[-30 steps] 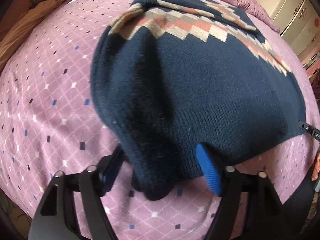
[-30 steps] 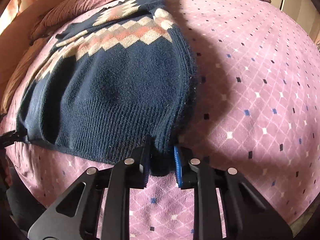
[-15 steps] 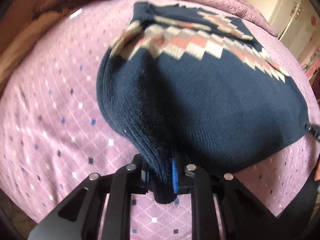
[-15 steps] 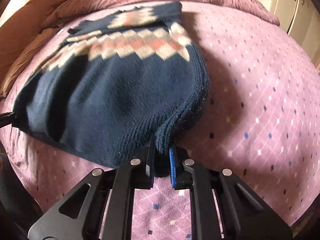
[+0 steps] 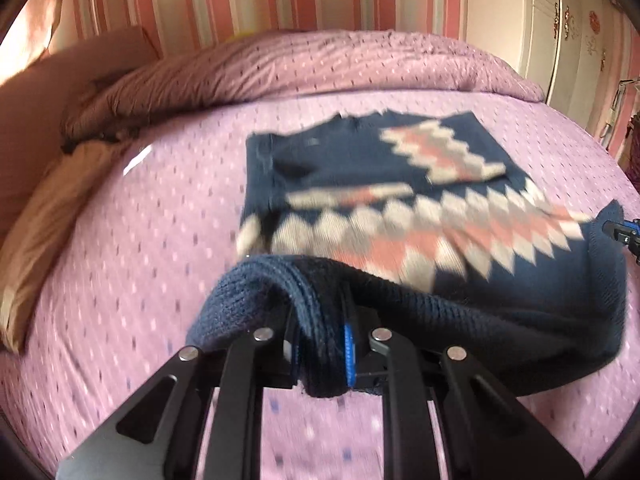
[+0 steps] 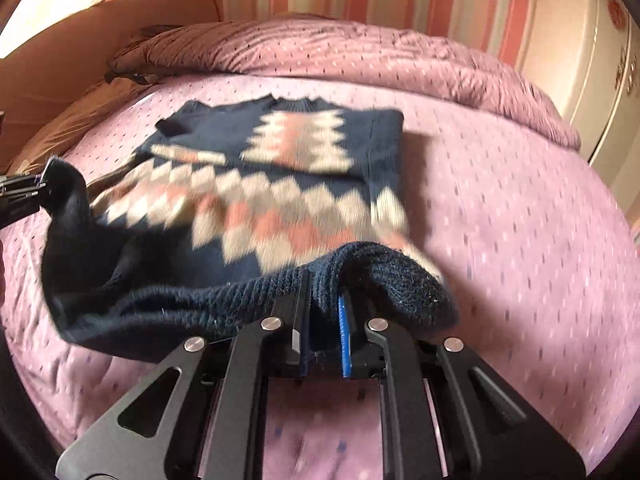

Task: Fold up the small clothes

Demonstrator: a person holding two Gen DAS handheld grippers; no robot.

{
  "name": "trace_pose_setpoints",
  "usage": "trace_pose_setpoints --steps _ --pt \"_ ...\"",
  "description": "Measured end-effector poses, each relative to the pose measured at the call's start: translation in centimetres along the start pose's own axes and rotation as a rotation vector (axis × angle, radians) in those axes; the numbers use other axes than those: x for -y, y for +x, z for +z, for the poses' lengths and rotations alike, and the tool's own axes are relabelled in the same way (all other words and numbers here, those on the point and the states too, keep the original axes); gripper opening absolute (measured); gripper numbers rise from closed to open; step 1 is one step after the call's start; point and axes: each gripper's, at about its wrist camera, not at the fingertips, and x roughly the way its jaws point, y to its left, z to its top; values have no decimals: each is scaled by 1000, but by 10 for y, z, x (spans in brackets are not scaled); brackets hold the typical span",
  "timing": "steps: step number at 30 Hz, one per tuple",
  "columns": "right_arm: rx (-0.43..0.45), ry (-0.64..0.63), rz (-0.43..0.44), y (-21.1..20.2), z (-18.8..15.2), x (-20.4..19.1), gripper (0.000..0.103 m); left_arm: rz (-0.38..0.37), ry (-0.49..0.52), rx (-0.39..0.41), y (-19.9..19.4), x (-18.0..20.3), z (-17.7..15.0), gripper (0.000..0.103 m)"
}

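Observation:
A small navy knit sweater (image 5: 400, 208) with a pink, white and grey diamond band lies on the purple bedspread, sleeves folded in over its chest. My left gripper (image 5: 320, 344) is shut on the left corner of its ribbed hem and holds it raised. My right gripper (image 6: 322, 320) is shut on the right hem corner of the sweater (image 6: 280, 200), also raised. The hem sags between the two grippers. The right gripper shows at the right edge of the left wrist view (image 5: 624, 234); the left gripper shows at the left edge of the right wrist view (image 6: 24, 192).
The purple dotted bedspread (image 5: 120, 240) covers the bed. A bunched duvet (image 6: 360, 60) lies along the far side. A tan pillow (image 5: 36, 220) lies at the left. A striped wall and a white wardrobe (image 5: 580, 32) stand behind.
My left gripper closed on the hem corner. Both grippers have lifted the hem off the bed and carried it towards the collar, and the views now look across the bed.

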Motion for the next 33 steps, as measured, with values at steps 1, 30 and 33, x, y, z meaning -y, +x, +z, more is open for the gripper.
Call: trace_pose_setpoints --steps 1,30,33 --pt "11 -7 -13 5 7 2 12 7 -1 9 5 -2 5 16" --pt "183 -357 -253 161 173 53 12 168 71 108 145 -57 163 16" --pt "119 -313 -224 188 178 62 12 140 50 39 176 -62 173 16"
